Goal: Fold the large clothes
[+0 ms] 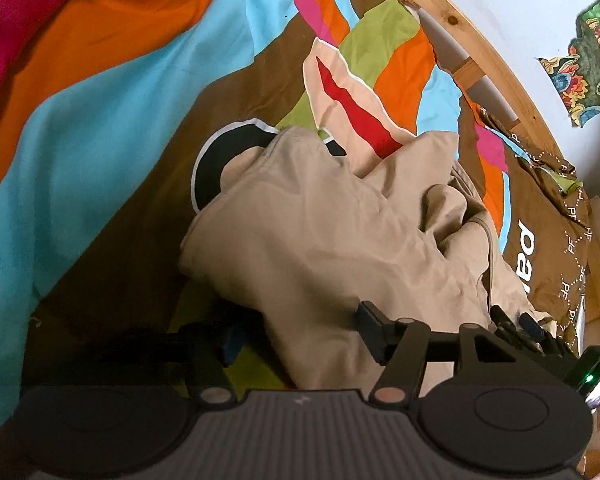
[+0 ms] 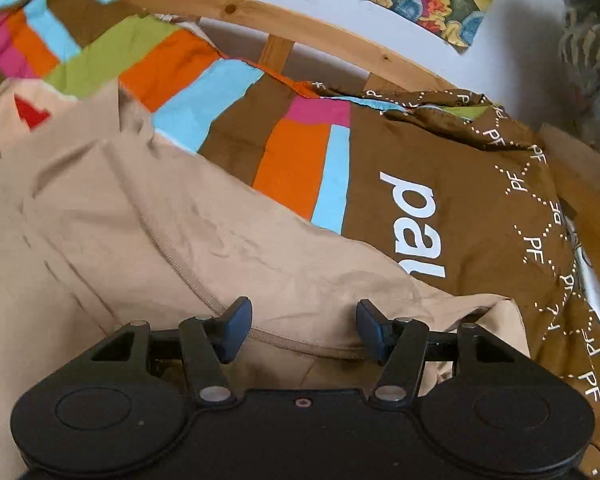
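Observation:
A large tan garment (image 1: pixel 320 232) lies crumpled on a striped bedspread (image 1: pixel 100 120). My left gripper (image 1: pixel 300 336) is open at the garment's near edge. A fold of tan cloth passes between its wide-apart fingers. My right gripper (image 1: pixel 516 320) shows just to the right, at the same near edge. In the right wrist view the garment (image 2: pixel 180 240) fills the lower left, and a stitched seam (image 2: pixel 172 264) runs toward me. My right gripper (image 2: pixel 303 330) is open above that seam, its blue-padded fingertips (image 2: pixel 238 326) close over the cloth.
The bedspread (image 2: pixel 300 168) has orange, blue, green, pink and brown stripes and a brown patch with white letters (image 2: pixel 416 224). A wooden bed frame (image 2: pixel 260 12) curves along the far edge before a white wall. A flowered cloth (image 2: pixel 440 4) hangs there.

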A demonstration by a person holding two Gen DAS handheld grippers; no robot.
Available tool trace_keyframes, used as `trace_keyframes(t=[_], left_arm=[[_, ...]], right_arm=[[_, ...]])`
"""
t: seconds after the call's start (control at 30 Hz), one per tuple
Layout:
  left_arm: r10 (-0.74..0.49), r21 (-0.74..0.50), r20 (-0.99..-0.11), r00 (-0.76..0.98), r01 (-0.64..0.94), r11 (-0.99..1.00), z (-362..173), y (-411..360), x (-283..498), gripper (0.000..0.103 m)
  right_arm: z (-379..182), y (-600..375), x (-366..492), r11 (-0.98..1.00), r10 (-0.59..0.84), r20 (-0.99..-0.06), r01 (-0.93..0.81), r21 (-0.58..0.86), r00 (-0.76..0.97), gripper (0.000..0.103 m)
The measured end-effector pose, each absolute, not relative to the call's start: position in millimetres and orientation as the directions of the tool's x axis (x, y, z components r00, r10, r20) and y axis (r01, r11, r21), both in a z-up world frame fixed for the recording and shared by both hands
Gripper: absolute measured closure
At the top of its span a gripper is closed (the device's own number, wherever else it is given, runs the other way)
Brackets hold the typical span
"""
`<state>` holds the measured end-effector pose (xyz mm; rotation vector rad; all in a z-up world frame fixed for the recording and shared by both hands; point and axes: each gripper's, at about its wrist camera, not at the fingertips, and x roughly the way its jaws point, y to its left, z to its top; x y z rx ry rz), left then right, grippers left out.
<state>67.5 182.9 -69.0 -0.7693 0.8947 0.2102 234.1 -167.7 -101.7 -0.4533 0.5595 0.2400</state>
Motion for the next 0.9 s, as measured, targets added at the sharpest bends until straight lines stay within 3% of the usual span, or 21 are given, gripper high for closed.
trace_keyframes(t=[0.3,0.43,0.57,0.77,0.9], left_arm=[[-0.142,-0.527,-0.772,0.62,-0.5,0.687,-68,187,66,0.041],[-0.133,-0.517,-0.777,0.616,-0.503,0.693,-68,186,66,0.041],[-0.128,-0.51,-0.78,0.613,-0.503,0.698,-67,185,66,0.041],[-0.122,-0.502,-0.782,0.611,-0.503,0.703,-67,184,66,0.04],[-0.118,-0.498,-0.785,0.608,-0.506,0.704,-67,183,65,0.038]], right_arm=[[-63,-190,142,0.909,0.145,-0.518,-0.32,-0.266,0.843,0.038],[-75,-180,93,0.886,0.18,-0.515,-0.365,-0.285,0.838,0.035],[-103,-178,91,0.91,0.165,-0.545,-0.339,-0.237,0.822,0.036],[-112,-193,97,0.939,0.186,-0.539,-0.311,-0.149,0.821,0.021],[-114,-195,95,0.944,0.184,-0.537,-0.301,-0.137,0.823,0.02]])
